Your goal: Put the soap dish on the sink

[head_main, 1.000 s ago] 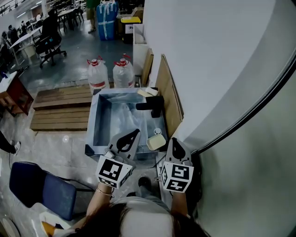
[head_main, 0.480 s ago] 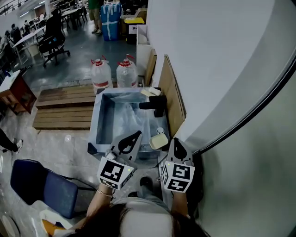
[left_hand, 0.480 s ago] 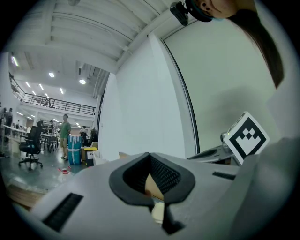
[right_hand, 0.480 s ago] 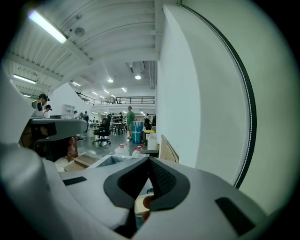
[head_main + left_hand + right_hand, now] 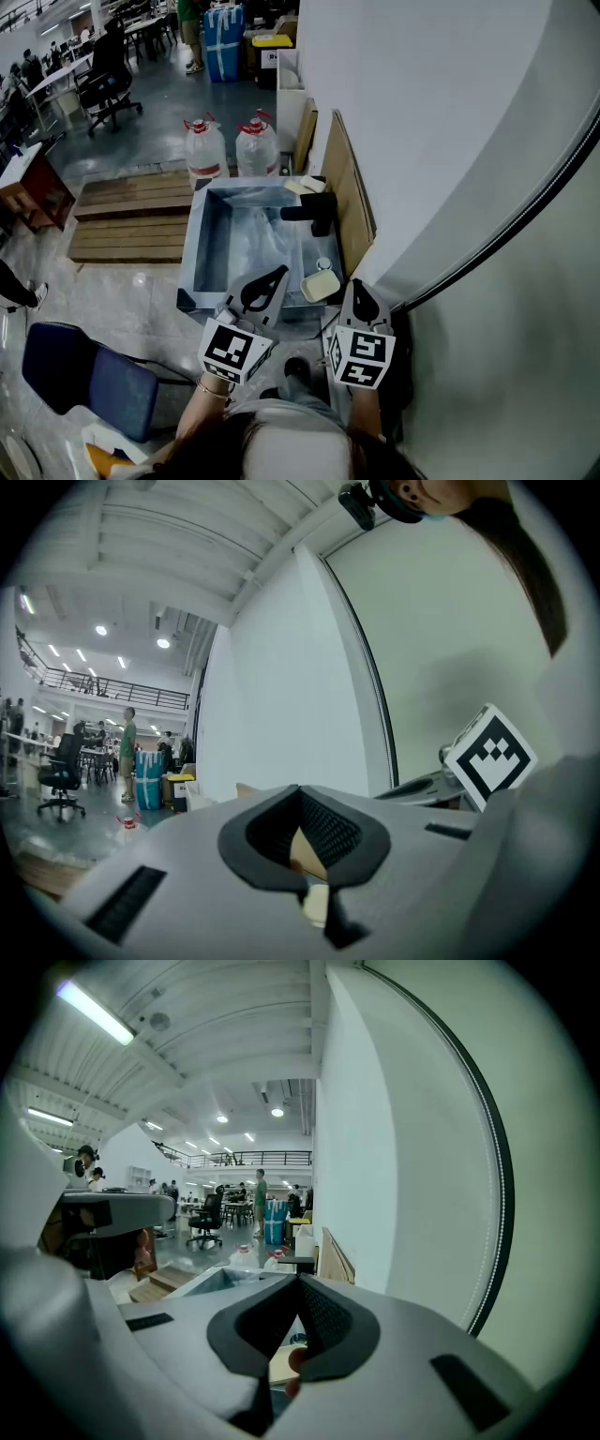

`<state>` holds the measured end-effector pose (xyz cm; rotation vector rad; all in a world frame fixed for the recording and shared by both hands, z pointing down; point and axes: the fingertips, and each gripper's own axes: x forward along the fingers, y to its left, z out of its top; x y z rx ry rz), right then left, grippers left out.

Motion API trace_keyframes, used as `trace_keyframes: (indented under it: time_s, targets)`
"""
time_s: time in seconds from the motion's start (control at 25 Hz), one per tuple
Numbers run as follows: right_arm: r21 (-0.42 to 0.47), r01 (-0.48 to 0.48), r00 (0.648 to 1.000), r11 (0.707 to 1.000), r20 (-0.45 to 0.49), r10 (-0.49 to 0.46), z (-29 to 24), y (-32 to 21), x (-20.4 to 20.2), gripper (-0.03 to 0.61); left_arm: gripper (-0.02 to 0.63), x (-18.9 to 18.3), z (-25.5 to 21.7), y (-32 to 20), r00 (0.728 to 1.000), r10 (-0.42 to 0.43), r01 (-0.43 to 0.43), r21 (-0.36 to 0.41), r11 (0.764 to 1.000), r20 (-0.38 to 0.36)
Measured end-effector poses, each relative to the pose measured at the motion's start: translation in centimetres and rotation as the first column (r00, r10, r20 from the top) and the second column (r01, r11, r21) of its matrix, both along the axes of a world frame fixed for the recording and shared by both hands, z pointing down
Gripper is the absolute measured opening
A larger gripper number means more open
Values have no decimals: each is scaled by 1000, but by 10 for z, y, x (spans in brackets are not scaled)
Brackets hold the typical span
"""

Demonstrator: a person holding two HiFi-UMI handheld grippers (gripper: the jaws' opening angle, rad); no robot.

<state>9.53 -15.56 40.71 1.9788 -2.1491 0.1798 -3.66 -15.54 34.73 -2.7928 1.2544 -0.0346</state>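
A cream rectangular soap dish [image 5: 320,284] rests on the near right corner of the steel sink [image 5: 199,246], close to a small round piece [image 5: 323,265]. My left gripper [image 5: 273,275] hovers over the sink's front edge, just left of the dish, jaws shut and empty. Just right of the dish, by the wall, my right gripper [image 5: 357,286] is also shut and empty. In the left gripper view the gripper [image 5: 302,794] shows a pale patch of the dish [image 5: 316,904] through its jaw opening. The right gripper view has the gripper [image 5: 298,1281] closed above the dish [image 5: 279,1365].
A black tap [image 5: 314,211] and a cream block [image 5: 302,186] stand at the sink's far right. A wooden board [image 5: 347,187] leans on the white wall. Two water bottles [image 5: 206,150] and a wooden pallet [image 5: 127,220] lie beyond and left; a blue chair [image 5: 80,375] is near left.
Both grippers stay where they were, shut. Only the head view has shifted slightly.
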Motion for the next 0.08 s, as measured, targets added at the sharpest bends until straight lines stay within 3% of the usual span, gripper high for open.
trace_keyframes:
  time_s: [0.08]
  targets:
    - [-3,5,1000,1000,-4,-5,2,-2,3,25,3,3,1,-2,1000,0,0,2,1000,1]
